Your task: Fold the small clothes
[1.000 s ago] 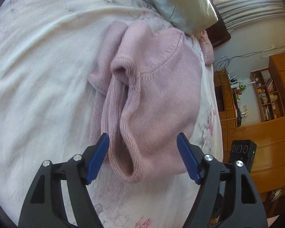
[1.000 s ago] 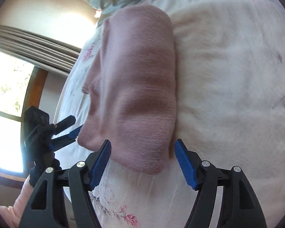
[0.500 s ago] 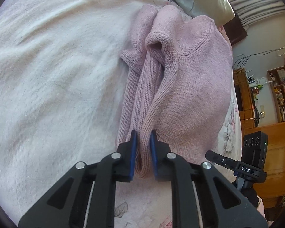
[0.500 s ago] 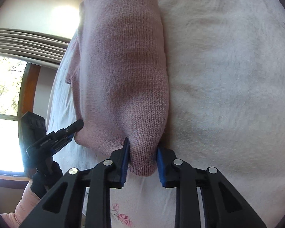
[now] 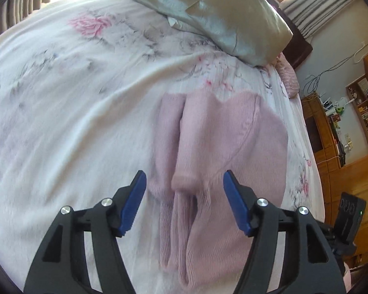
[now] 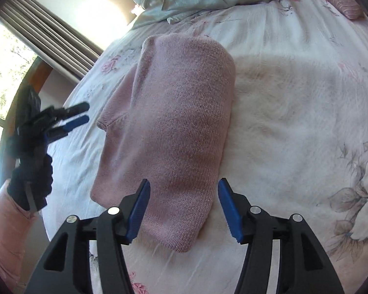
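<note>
Left gripper [image 5: 184, 199]: jaws spread wide, blue pads [image 5: 132, 202] apart, gripping nothing, poised above the ribbed end of the pink sweater [image 5: 218, 161]. Between the pads, a rolled cuff and narrow ribbed folds of the knit, not touched by either pad. Beyond that, the sweater lying folded on the floral bedspread [image 5: 73, 98], a shoulder seam running diagonally across its upper layer. Farther off, a satin pillow [image 5: 223, 14] at the head of the bed, and wooden shelving [image 5: 355, 127] against the wall to the right.

Right gripper [image 6: 184, 209]: also released, pads wide apart, empty, hovering over the near rounded end of the same sweater [image 6: 176, 127]. Smooth knit back of the fold facing up, long and narrow, resting flat on the bedspread [image 6: 294, 122]. To the left, the left gripper [image 6: 73, 120] seen held clear of the cloth by a dark-gloved hand [image 6: 29, 171] with a pink sleeve [image 6: 2, 232]. Curtains [image 6: 44, 31] and a bright window behind.
</note>
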`<control>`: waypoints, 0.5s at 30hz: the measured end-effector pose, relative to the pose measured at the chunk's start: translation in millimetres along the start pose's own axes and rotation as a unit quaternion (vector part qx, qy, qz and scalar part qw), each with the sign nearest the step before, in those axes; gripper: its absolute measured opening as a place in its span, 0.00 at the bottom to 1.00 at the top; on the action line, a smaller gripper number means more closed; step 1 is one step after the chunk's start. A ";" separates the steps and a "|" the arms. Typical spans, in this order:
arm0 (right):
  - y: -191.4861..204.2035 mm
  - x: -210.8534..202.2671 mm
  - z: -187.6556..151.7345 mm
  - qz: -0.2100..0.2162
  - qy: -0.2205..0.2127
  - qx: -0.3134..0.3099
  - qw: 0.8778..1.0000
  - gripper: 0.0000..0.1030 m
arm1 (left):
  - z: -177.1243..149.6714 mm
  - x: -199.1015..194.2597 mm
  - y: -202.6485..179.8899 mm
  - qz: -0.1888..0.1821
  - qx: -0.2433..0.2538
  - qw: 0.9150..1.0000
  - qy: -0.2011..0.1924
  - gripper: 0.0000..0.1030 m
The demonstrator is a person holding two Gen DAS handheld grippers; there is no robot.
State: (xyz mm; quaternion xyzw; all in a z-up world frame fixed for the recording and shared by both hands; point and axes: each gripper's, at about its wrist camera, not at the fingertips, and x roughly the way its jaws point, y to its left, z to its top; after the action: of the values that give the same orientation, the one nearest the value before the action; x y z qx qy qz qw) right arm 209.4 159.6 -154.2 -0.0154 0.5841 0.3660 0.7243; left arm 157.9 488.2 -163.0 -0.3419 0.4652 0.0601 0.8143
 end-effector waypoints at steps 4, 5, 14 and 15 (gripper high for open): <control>8.9 4.4 1.6 0.006 -0.001 0.003 1.000 0.56 | 31.1 40.5 -15.2 0.023 0.017 0.999 0.028 0.67; 9.3 3.2 2.3 0.006 -0.001 0.004 1.000 0.56 | 35.6 47.7 -16.4 0.031 0.020 0.999 0.035 0.66; 1.1 9.6 -1.4 0.012 -0.001 0.014 1.000 0.56 | 20.8 17.4 -7.9 0.032 0.008 0.998 -0.056 0.09; 0.2 11.5 -1.9 0.013 -0.001 0.016 1.000 0.56 | 17.9 16.5 -3.4 0.036 0.004 0.998 -0.056 0.09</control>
State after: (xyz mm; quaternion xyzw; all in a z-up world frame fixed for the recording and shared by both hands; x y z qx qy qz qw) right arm 208.3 164.7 -164.6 0.0042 0.5891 0.3666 0.7201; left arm 181.4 493.0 -168.5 -0.3175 0.4312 0.1069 0.8377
